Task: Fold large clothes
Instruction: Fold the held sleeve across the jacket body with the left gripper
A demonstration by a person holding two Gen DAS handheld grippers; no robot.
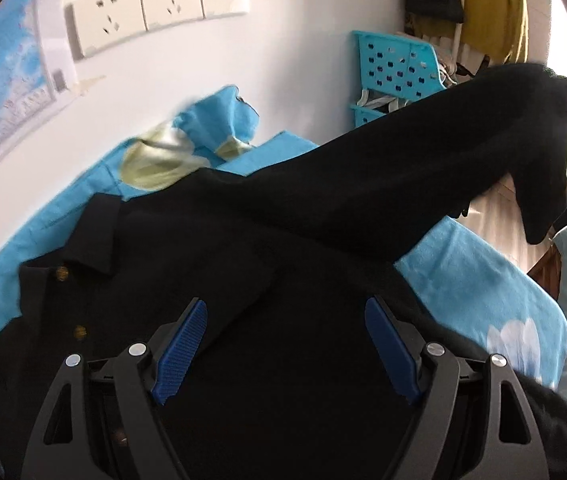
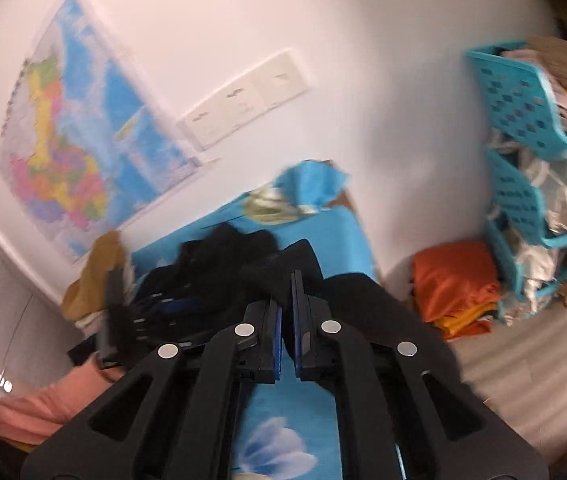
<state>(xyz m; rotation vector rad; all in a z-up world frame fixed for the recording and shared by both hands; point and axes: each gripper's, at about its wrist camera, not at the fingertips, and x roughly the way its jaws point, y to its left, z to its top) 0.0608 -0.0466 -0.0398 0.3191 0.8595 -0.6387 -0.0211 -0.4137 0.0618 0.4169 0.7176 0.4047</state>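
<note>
A black collared garment [image 1: 187, 280] with gold buttons lies spread on the blue flowered bedsheet [image 1: 483, 280]. My left gripper [image 1: 285, 308] hovers just over its chest, jaws wide open and nothing between the blue pads [image 1: 181, 352]. One black sleeve [image 1: 423, 152] rises off the bed toward the upper right. In the right wrist view my right gripper [image 2: 286, 300] is shut, with a fold of that black sleeve [image 2: 275, 264] pinched between its pads. The rest of the garment [image 2: 219, 272] is bunched beyond it, and the left gripper [image 2: 151, 308] shows there as a blur.
A blue pillow [image 1: 211, 120] lies by the white wall with sockets [image 1: 155, 4] and a map [image 2: 83, 140]. Blue plastic baskets [image 2: 523, 120] stuffed with clothes stand at the right, folded orange cloth [image 2: 455, 280] beside them. Pink cloth [image 2: 43, 408] and tan cloth [image 2: 91, 276] lie at the left.
</note>
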